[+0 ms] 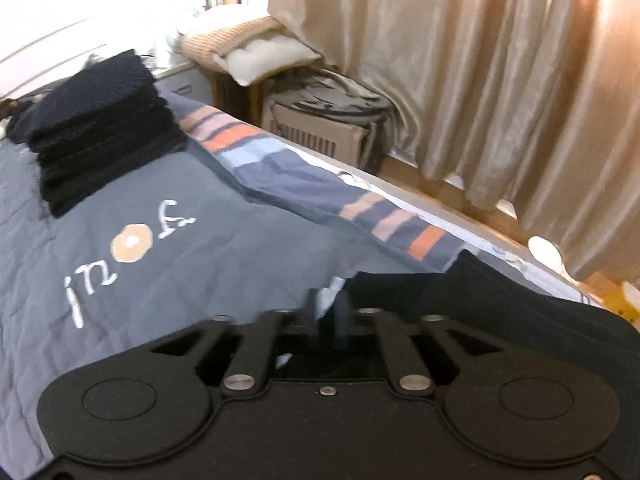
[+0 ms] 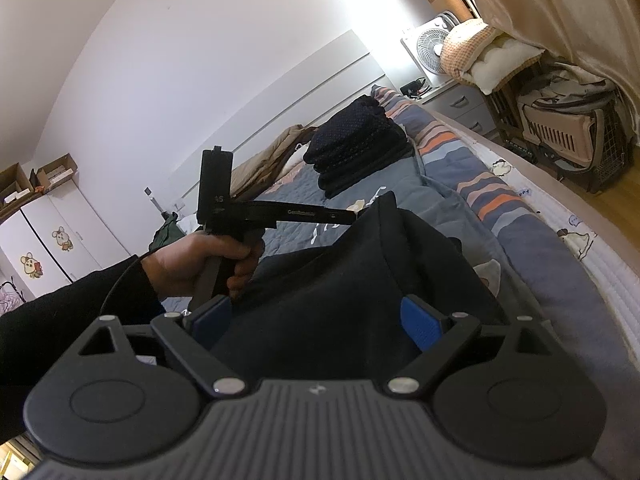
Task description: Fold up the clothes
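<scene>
Both wrist views look low and close along the bed (image 1: 120,240), sharing the folded dark stack (image 2: 356,148).

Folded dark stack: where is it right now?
The folded dark stack sits on the grey quilt at upper left of the left wrist view, beyond the lettering; the right wrist view shows it mid-bed.
</scene>
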Tool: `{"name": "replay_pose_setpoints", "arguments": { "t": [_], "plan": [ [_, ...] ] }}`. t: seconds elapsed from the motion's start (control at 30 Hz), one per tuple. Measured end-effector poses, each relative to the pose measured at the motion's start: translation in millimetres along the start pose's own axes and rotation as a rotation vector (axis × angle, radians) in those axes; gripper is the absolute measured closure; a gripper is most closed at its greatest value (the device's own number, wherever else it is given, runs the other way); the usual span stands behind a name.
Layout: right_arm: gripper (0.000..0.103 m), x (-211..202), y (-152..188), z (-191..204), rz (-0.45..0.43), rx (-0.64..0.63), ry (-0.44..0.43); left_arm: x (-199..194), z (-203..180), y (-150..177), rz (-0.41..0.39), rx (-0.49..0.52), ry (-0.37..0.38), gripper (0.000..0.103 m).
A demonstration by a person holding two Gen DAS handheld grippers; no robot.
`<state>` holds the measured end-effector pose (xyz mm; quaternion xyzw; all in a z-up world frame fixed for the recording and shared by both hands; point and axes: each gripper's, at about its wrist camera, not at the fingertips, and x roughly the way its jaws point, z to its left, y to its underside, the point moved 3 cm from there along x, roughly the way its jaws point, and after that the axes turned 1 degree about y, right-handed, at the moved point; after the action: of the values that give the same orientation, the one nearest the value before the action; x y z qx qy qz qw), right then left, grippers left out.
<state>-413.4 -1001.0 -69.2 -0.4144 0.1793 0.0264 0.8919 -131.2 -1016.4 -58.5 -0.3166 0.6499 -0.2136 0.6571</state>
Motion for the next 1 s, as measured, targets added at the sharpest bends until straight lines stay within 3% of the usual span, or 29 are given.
{"name": "replay_pose_setpoints", "arguments": {
  "t": [0.03,0.2,0.23,0.3,0.33,0.37,0.47,0.53,0.6,0.67,0.8,0.9,0.93,0.97,1.0],
  "plan": [
    [0.011,0,0,0,-0.001,0.002,-0.001,2,-2,0,0.001,0.009,0.001,0.029],
    [0.011,0,1,-1,0.000,-0.003,-0.002,13,-10,2,0.012,0.042,0.012,0.032],
    [0.011,0,1,-1,0.000,-0.002,-0.002,15,-9,2,0.020,0.036,0.023,0.037],
    [0.011,0,1,0,-0.001,-0.001,-0.003,20,-9,3,0.035,0.023,0.044,0.070],
    [0.011,0,1,0,-0.002,0.000,-0.003,22,-8,3,0.043,0.017,0.055,0.099],
    [0.010,0,1,0,-0.002,-0.001,-0.002,24,-8,3,0.051,0.010,0.066,0.103],
    [0.010,1,1,1,-0.002,-0.002,-0.002,23,-9,0,0.014,0.020,0.046,0.103],
    [0.010,1,1,1,-0.002,-0.001,-0.003,14,-3,-8,-0.065,-0.013,0.011,0.103],
    [0.009,0,2,2,-0.003,-0.001,-0.004,9,6,-17,-0.096,-0.062,0.007,0.103],
    [0.009,0,3,2,-0.001,-0.004,-0.005,9,8,-22,-0.071,-0.065,-0.005,0.103],
    [0.009,-1,2,0,0.002,-0.001,-0.009,-12,2,-17,-0.115,-0.080,-0.024,0.101],
    [0.009,0,2,1,0.005,-0.011,-0.004,-31,-7,-7,-0.126,-0.080,-0.023,0.095],
    [0.009,0,2,2,0.006,-0.015,-0.002,-37,-11,-1,-0.123,-0.078,-0.027,0.084],
    [0.009,0,2,3,0.008,-0.017,0.001,-45,-15,5,-0.126,-0.084,-0.032,0.065],
    [0.009,0,2,3,0.009,-0.018,0.004,-52,-19,11,-0.130,-0.091,-0.037,0.054]
  ]
}}
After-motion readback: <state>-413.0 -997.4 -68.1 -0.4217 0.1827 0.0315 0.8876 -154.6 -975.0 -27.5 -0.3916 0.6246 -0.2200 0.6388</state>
